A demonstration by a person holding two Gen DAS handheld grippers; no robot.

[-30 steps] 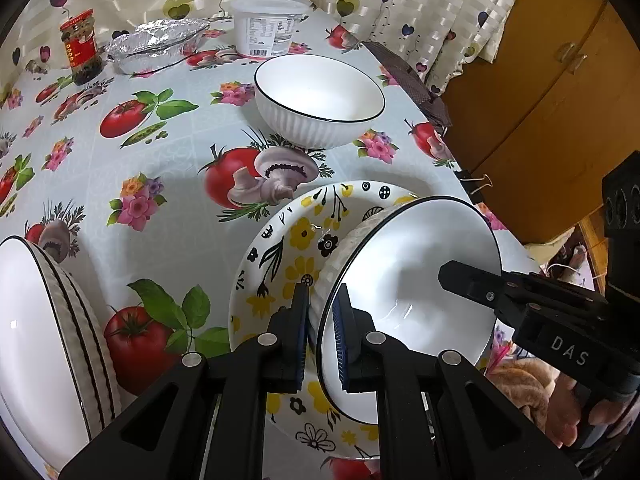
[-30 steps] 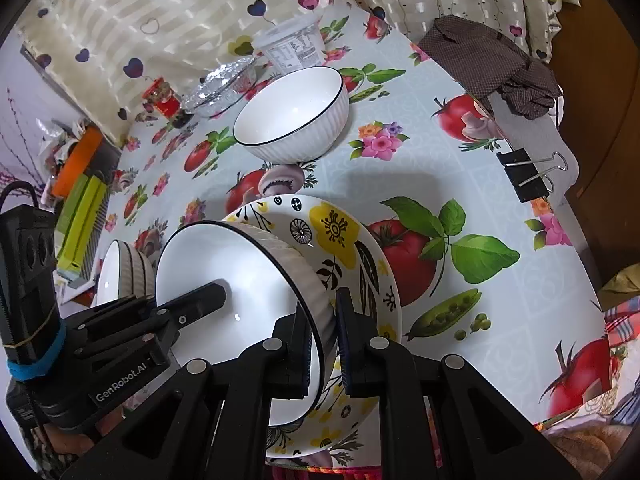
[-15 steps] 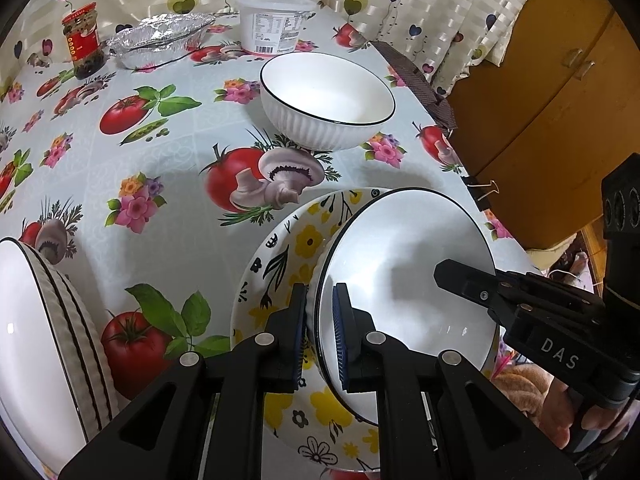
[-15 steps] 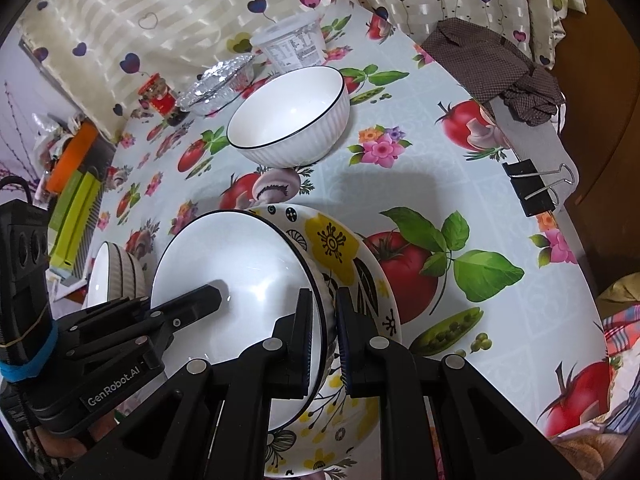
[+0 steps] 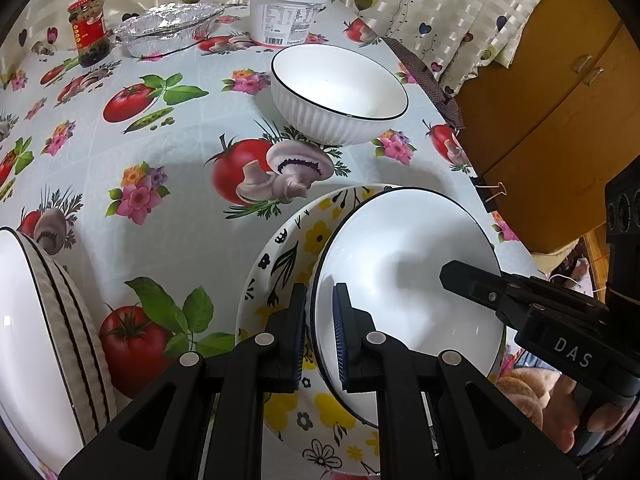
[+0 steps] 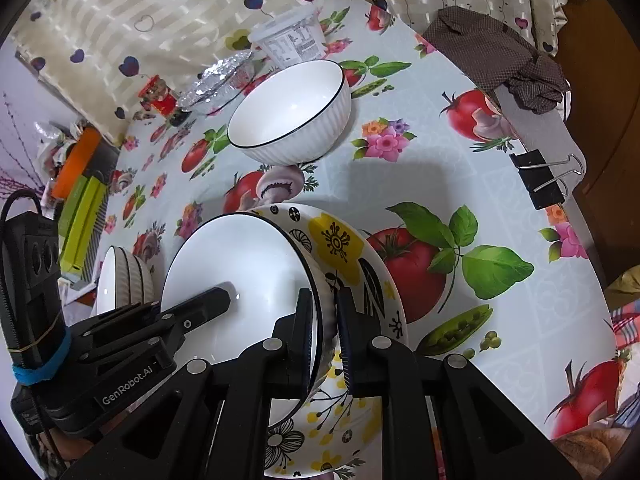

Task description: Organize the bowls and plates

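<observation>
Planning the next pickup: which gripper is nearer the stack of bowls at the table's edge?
Left. The left gripper grips the near bowl's rim on the side facing the stack of bowls; the right gripper clamps the opposite rim.

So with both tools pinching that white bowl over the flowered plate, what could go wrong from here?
1. Each tool, left tool and right tool, grips only the thin rim of the white bowl; it may slip or tilt.
2. Let go unevenly, the bowl might clatter onto the flowered plate and chip it.
3. The plate lies near the table edge, so a shove could push it off.
</observation>
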